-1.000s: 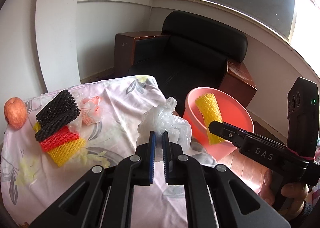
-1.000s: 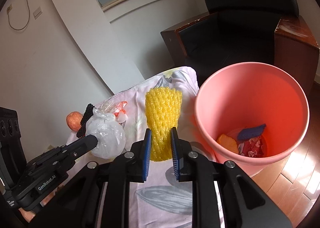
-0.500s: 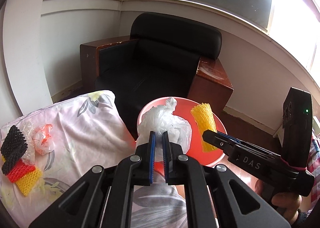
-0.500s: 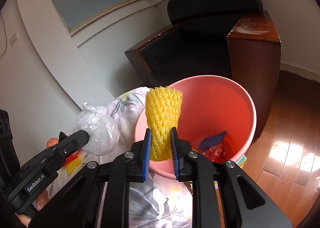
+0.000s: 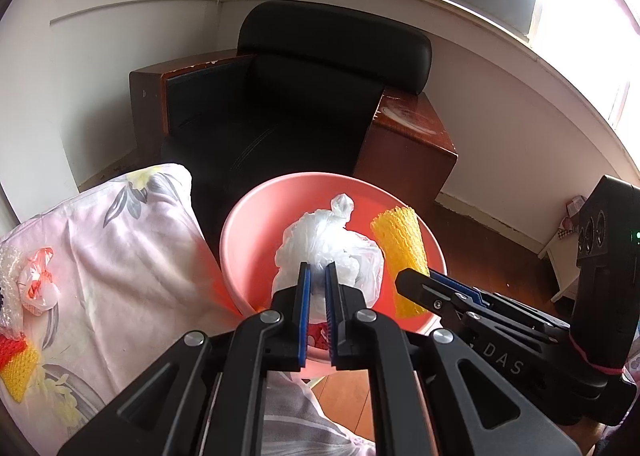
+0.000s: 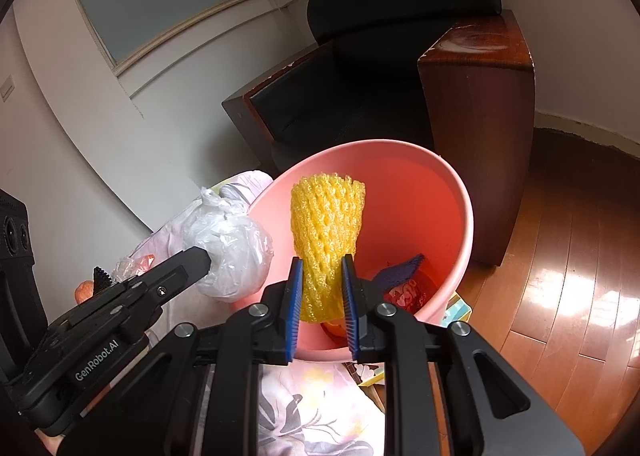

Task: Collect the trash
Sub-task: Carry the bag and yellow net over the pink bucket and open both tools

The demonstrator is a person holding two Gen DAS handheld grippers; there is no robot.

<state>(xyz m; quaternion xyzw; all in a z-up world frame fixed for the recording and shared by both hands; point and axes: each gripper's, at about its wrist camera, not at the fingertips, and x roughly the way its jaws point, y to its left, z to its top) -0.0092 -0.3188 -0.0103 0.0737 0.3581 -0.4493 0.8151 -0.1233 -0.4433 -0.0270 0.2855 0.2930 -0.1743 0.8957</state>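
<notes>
Pink plastic bin [image 6: 448,192] lies at 12 o'clock under both loads: right gripper [image 6: 320,276] clamps upright yellow foam-net sleeve [image 6: 326,228]; left gripper [image 5: 316,280] (nearly closed) pinches knotted white plastic bag [image 5: 324,244].

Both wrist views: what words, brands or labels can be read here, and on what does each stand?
"DAS" – on the side of the black right tool, seen in the left wrist view.
"GenRobot.AI" – on the side of the black left tool, seen in the right wrist view.
Print on the red wrapper inside the pink plastic bin: too blurred to read.
</notes>
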